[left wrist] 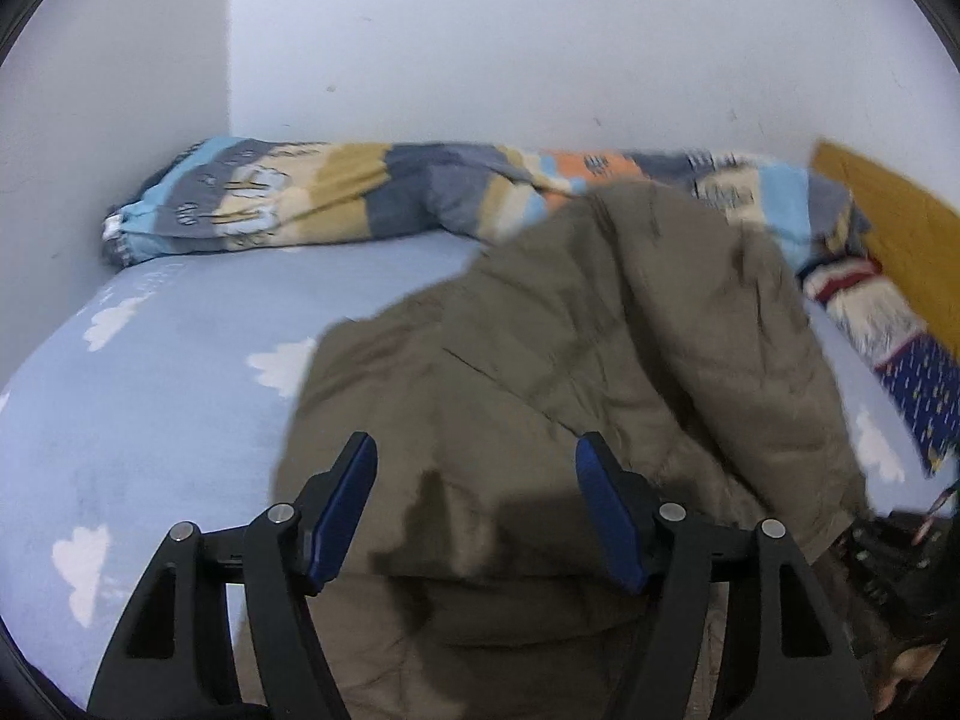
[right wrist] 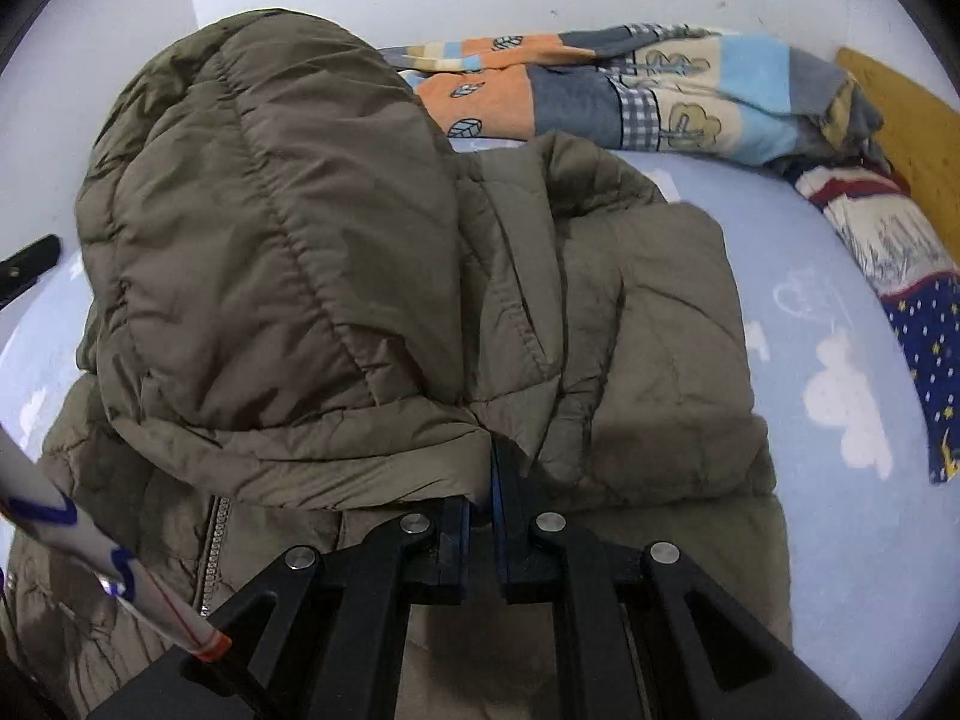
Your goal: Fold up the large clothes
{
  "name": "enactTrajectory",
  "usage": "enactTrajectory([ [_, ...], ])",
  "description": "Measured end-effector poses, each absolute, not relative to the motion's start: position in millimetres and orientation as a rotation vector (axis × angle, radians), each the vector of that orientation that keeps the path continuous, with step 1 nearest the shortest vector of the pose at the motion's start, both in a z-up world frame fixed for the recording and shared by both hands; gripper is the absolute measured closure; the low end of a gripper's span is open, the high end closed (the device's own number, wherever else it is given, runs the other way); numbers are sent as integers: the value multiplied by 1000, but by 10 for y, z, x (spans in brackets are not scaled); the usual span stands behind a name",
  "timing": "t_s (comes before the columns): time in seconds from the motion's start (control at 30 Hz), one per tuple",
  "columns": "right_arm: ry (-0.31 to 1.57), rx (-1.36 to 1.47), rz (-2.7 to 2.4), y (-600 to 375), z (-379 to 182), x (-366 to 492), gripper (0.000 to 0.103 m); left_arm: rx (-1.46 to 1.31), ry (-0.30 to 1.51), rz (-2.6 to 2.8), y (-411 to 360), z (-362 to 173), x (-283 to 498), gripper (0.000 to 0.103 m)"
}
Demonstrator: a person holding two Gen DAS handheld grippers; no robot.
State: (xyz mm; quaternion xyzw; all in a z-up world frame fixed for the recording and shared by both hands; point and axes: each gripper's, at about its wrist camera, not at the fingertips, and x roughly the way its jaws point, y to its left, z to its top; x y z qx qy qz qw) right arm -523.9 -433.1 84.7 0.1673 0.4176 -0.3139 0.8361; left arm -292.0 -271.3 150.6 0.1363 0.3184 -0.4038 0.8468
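A pale blue bedsheet printed with white clouds (left wrist: 180,372) fills the lower left of the left wrist view. Over its centre lies an olive-brown quilted puffer jacket (right wrist: 288,252). A patchwork quilt (left wrist: 336,192) runs along the upper edge. The right gripper (right wrist: 487,474) pinches a jacket fold. The left gripper (left wrist: 477,462) hangs spread over the jacket, gripping nothing.

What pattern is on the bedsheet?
Light blue sheet with white clouds; clearest in the left wrist view.
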Motion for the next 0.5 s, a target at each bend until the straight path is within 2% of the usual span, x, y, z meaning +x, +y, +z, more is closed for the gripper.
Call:
enactTrajectory([
  [0.13,861,361,-636,-4340,859,-5324,95,454,708,-787,-2954,1143,-2924,31],
  [0.3,852,332,-611,-4348,992,-5341,90,442,741,-763,-2967,1059,-2877,30],
  [0.33,854,326,-611,-4337,1021,-5352,86,449,739,-758,-2969,1062,-2883,30],
  [0.43,854,348,-598,-4303,1101,-5417,61,461,728,-756,-2973,1067,-2912,30],
  [0.5,843,373,-587,-4324,1177,-5488,58,461,729,-757,-2969,1067,-2894,30],
])
